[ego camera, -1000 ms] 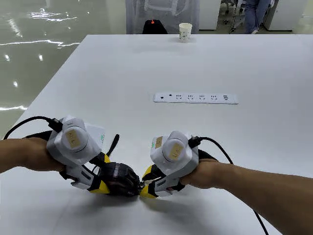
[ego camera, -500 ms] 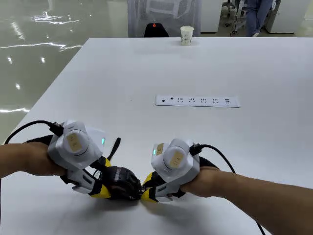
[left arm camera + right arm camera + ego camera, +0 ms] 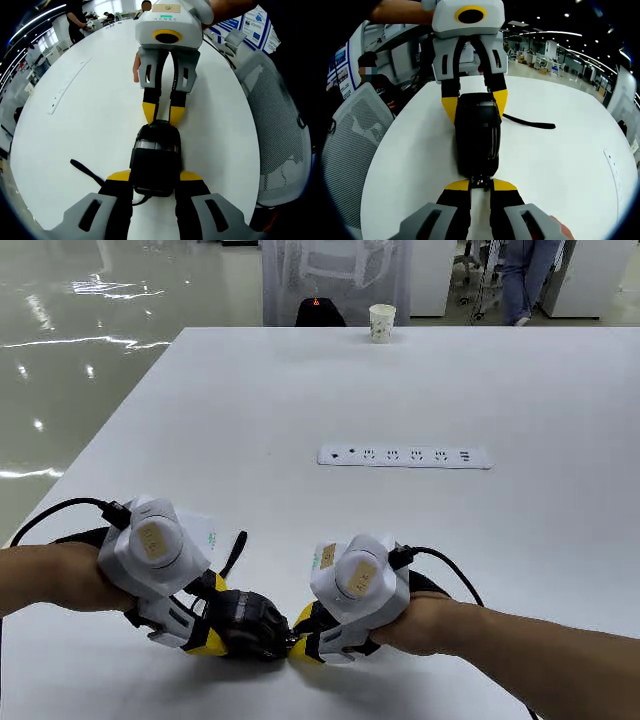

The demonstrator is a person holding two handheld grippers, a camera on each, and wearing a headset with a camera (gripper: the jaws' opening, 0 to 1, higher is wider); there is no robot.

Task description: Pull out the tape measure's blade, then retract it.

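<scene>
Lower centre of head view: left gripper [image 3: 222,620] stays clamped across tape measure [image 3: 245,620]. Right gripper [image 3: 481,184], jaws nearly together, nips blade tip [image 3: 480,178] at the mouth. Both unmoved this past second; no blade drawn out yet, I judge.

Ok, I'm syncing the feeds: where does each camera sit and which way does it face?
Head view: on the headset, looking forward and down at the table; shows the forearms, left claw and right claw on the tape measure.
Left gripper view: on the left claw, looking along its jaws toward the right claw.
Right gripper view: on the right claw, facing back at the left claw.
Shared: both gripper views see the tape measure, from opposite ends.
</scene>
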